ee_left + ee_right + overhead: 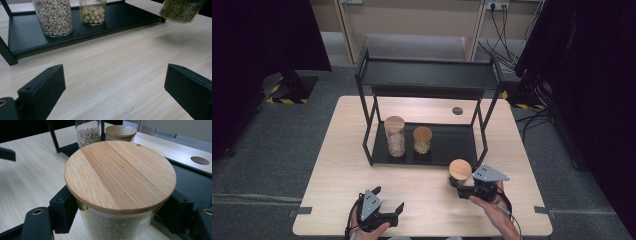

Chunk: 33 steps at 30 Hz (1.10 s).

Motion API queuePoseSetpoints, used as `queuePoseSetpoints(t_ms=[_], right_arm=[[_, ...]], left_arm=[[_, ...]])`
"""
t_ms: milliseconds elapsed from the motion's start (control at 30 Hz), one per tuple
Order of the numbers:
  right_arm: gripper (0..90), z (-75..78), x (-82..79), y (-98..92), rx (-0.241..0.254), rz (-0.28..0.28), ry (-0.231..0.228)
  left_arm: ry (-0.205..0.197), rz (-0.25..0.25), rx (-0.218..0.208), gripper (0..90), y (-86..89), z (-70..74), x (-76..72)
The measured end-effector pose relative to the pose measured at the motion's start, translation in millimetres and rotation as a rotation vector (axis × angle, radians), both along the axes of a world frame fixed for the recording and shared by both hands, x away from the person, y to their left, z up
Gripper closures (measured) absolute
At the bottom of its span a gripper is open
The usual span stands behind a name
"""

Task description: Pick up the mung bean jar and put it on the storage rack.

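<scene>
A glass jar of green beans with a round wooden lid [120,172] sits between the black jaws of my right gripper [117,213], which is shut on its glass body just under the lid. In the high view that jar [460,170] and the right gripper [462,182] are in front of the rack's right end. From the left gripper view the jar's base [183,10] hangs clear of the tabletop. My left gripper [388,198] rests near the table's front edge, its jaws [113,75] wide open with only bare wood between them.
A black two-tier rack [427,75] stands mid-table. Its lower tray [452,142] holds a tall jar of pale grains [395,136] and a shorter jar of round seeds [422,140], with free room to their right. A cable hole [457,110] lies behind.
</scene>
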State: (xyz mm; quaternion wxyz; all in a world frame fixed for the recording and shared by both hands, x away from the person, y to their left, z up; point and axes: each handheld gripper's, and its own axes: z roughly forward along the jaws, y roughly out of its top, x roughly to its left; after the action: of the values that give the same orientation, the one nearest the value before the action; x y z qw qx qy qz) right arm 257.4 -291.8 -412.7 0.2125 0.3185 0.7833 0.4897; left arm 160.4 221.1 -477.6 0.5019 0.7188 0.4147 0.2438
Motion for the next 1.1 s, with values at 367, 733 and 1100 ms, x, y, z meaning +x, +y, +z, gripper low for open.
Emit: queuePoseSetpoints(t_ms=[367, 733, 1100], right_arm=[[25.4, 17.0, 19.2, 11.7, -0.025, -0.043, -0.006], [25.4, 21.6, 36.9, 29.0, -0.044, -0.056, 0.006], [25.3, 24.4, 52.6, 42.5, -0.064, -0.076, 0.021]], left_arm=[[-0.009, 0.003, -0.002, 2.9, 1.0, 0.7, -1.4], [-0.011, 0.006, -0.004, 3.0, 1.8, 0.9, -1.6], [-0.012, 0.005, -0.003, 3.0, 2.2, 1.0, -1.4]])
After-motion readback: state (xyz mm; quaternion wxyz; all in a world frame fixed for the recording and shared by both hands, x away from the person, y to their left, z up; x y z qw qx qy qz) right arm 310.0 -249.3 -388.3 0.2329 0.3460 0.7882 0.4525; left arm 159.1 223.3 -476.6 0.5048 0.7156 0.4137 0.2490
